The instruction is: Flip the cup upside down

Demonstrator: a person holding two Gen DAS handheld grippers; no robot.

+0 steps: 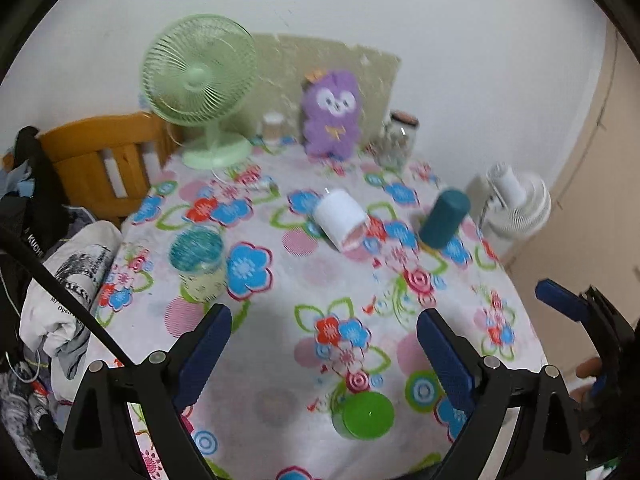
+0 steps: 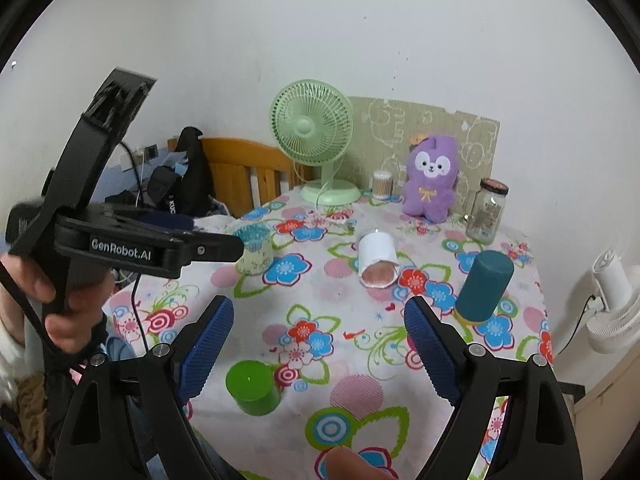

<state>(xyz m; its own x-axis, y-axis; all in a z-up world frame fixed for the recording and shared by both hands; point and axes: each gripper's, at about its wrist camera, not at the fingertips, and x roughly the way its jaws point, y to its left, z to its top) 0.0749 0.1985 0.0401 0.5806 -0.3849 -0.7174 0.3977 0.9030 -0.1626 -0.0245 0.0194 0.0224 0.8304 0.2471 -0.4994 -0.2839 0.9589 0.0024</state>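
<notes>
**Four cups on a flowered table, both grippers wide open and empty**

Seen from two wrist cameras above the near edge of a round table (image 2: 360, 392) under a floral cloth. Left gripper (image 1: 324, 344) spread wide, blue pads holding nothing, raised over the near-left part of the table. Right gripper (image 2: 318, 344) likewise spread wide and empty, raised over the near edge; probably both poised before a reach, judging by the height and open stance.

Lying on its side near the table's middle: white cup (image 2: 376, 260), mouth turned toward the near edge, pinkish inside. Likely the cup to flip, since only this one lies tipped over, though the task names none.

Already mouth-down: teal cup (image 2: 484, 286) toward the right edge, and green cup (image 2: 253, 387) by the near edge, close to the right gripper's left finger. Upright toward the left edge: pale cup with teal rim (image 2: 254, 252), blurred in the left view, contents unclear.

Along the far edge: green fan (image 2: 316, 148), small jar of cotton swabs (image 2: 382, 184), purple plush toy (image 2: 430, 176), glass jar (image 2: 486, 212). Beyond the left edge, wooden chair (image 2: 244, 168) with clothes. Off the right edge, white fan (image 2: 612, 304).

Nothing between either gripper and the white cup; green cup nearest to a low approach.
</notes>
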